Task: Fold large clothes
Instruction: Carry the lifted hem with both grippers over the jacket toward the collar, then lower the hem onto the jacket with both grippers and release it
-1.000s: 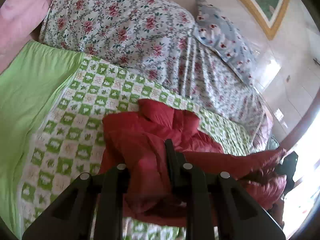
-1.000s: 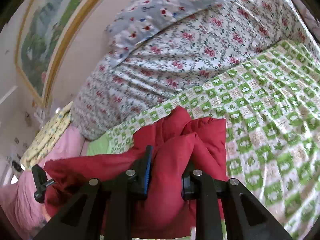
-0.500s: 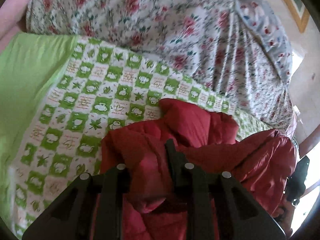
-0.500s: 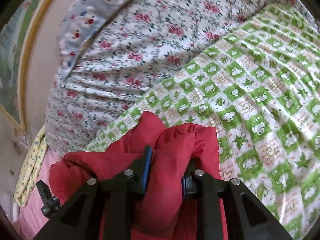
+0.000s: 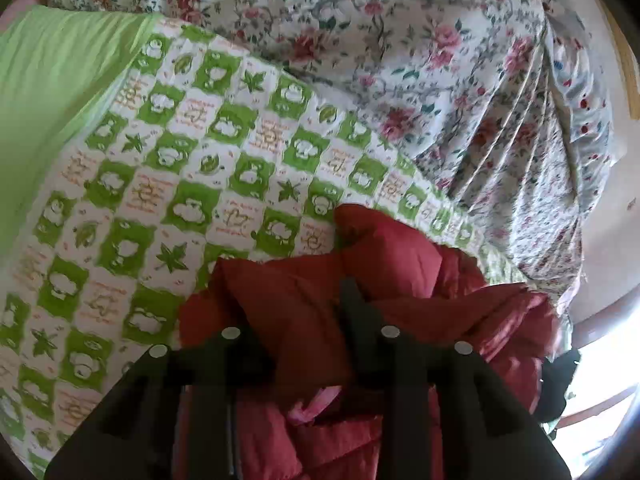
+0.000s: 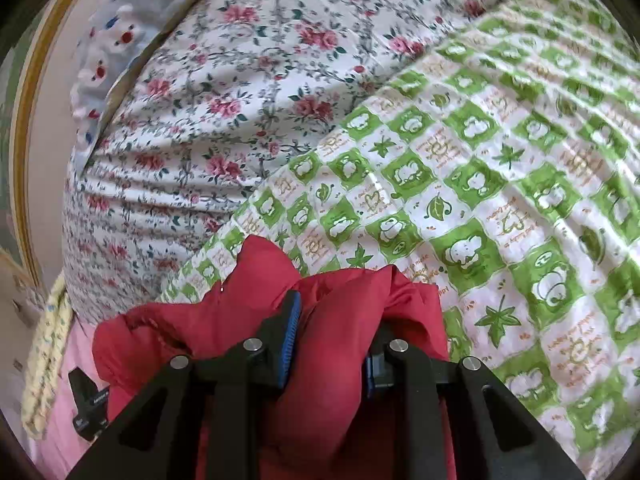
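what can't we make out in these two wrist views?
- Left wrist: left tongs, near finger buried in the red jacket; pad contact hidden, jaws have just been opening.
- Right wrist: right tongs clamp a jacket fold that covers the far pad.
- Both views: jacket's lower part cut off by the frame edge and tong bodies; fold state unclear.
- Right wrist: checked sheet print too small to read.

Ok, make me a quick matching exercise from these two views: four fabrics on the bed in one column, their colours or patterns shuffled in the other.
Things:
1. padded jacket
2. checked sheet
3. quilt
4. pillow

Looks:
A. pink roses on white
B. plain red
C. pale blue with white animals
D. green and white squares

Pairs: 1-B, 2-D, 3-A, 4-C
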{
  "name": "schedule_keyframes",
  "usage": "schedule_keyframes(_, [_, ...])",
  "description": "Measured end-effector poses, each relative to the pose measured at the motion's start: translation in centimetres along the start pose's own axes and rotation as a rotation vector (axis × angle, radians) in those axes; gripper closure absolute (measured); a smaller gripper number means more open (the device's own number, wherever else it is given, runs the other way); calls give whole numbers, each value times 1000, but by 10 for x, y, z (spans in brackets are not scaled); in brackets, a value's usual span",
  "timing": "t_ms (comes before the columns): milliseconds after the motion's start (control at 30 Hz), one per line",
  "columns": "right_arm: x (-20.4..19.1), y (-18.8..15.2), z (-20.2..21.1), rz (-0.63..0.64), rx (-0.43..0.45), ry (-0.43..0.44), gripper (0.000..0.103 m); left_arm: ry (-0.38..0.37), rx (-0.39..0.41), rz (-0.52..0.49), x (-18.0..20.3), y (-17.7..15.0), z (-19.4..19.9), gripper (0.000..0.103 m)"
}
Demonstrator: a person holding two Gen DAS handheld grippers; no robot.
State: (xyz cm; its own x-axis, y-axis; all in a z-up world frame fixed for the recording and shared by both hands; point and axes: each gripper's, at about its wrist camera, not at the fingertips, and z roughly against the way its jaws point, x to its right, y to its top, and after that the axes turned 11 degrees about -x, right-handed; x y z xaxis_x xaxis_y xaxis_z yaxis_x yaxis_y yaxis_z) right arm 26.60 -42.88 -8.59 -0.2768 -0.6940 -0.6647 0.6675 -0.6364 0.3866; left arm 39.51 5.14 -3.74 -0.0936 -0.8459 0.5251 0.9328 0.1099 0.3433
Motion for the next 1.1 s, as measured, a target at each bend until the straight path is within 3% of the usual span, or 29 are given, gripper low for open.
schedule_keyframes(33, [2,1,-2,-7,-1,5,79,2,8,-12,0,-1,6,69])
schedule_keyframes(67, [2,2,-4,-9,0,4,79,17,19,-21,1,-3,12,60])
schedule_keyframes(100, [1,3,-5,-6,3,-4,79,64,45,-29,2,-7,21,44])
schedule_keyframes(167, [1,4,-9,-5,8,-21,79,122,99,-38,0,-15,39,28])
schedule_keyframes(400, [0,9,-20,-13,16,-59,77,80,119,-155,16,-57,71,28])
schedule_keyframes(667, [-2,13,-23,-23,2,-53,74,38,38,-442,103,-124,46,28])
schedule_keyframes(733, [-3,15,-20,-32,-3,-32,71,70,35,-519,121,-137,37,28])
schedule_keyframes(767, [-3,16,-18,-34,-3,-24,68,133,37,-560,130,-144,24,28])
schedule_keyframes(867, [-9,16,-3,-31,3,8,58,251,37,-566,129,-143,-2,28])
schedule_keyframes(933, [-17,14,14,-8,25,25,51,248,34,-530,121,-134,-8,26])
schedule_keyframes(1000, [-30,7,38,38,68,18,34,256,41,-503,116,-126,-12,26])
schedule_keyframes(1100, [-53,-12,70,145,146,-11,26,259,46,-473,109,-116,-18,26])
